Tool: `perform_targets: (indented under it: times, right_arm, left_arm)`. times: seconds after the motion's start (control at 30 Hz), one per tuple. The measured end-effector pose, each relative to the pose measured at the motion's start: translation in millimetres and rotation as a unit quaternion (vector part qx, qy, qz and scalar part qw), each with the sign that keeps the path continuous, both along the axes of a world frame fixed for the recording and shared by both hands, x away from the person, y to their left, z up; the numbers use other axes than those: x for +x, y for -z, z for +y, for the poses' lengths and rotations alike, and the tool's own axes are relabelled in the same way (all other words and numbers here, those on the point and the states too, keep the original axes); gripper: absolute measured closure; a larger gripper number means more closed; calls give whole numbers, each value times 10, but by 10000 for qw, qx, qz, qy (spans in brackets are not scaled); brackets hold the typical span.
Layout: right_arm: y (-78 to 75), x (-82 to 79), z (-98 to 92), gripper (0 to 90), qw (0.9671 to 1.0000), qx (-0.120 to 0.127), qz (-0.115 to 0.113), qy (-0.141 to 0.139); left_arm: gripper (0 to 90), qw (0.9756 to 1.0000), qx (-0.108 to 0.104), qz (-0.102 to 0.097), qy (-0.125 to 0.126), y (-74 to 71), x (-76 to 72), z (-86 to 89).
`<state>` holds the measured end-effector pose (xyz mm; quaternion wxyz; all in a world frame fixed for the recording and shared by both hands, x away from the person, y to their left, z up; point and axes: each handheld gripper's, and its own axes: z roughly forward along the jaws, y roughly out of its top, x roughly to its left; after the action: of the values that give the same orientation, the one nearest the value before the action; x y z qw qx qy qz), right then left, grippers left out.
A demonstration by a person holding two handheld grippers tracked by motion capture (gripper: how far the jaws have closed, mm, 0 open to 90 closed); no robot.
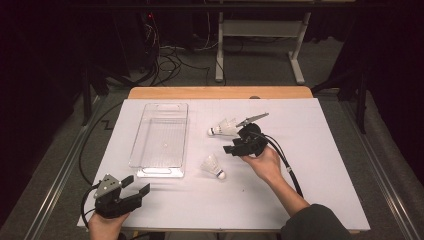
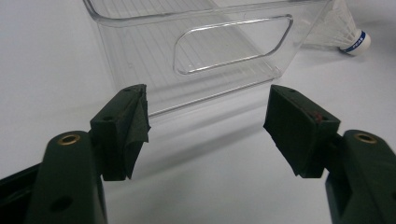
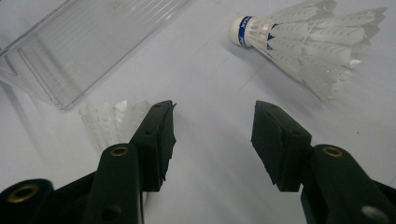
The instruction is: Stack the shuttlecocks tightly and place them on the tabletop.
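Shuttlecocks, two of them, lie on the white desk [image 1: 300, 200] near the right gripper [image 1: 240, 142], and the clear bin [image 1: 150, 150] stands beside them as the likely place for them. Starting at the left: the left gripper [image 1: 134, 189] rests at the near desk edge with its jaws wide apart and nothing between them; the bin's handle wall stands just ahead of it. Right of the bin, the near shuttlecock [image 1: 213, 166] lies on its side, close beside the right gripper and on its left. The far shuttlecock [image 1: 223, 128] lies ahead of that gripper and a little to its right, cork [image 3: 239, 30] pointing left. The right gripper is open too, pads bare, hovering between the two. Judging by look, a shuttlecock is very light and its feather skirt is thin and easily crushed, while the cork is firm and rounded, so it may roll or skid. The best hold is probably across the cork or just behind it, closing gently.
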<state>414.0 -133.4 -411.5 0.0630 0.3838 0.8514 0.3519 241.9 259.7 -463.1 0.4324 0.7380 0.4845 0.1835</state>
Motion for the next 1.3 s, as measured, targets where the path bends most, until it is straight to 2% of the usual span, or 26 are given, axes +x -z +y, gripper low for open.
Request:
perform_targets:
  times: [0.73, 1.13, 1.2, 1.3]
  right_arm:
    - [-22, -39, 292, 472, 9994, -54, 220, -253]
    - [-113, -6, 478, 463, 9987, -267, 389, -217]
    - [-115, 7, 512, 459, 9983, -326, 388, -282]
    - [-115, 26, 569, 450, 9978, -342, 488, -291]
  left_arm:
    - [315, 10000, -13, -7, 18, -1, -1, -1]
    - [315, 10000, -21, -18, 27, -1, -2, -1]
    - [315, 10000, -23, -17, 27, -1, -2, -1]
    - [315, 10000, -26, -16, 31, -2, -2, 0]
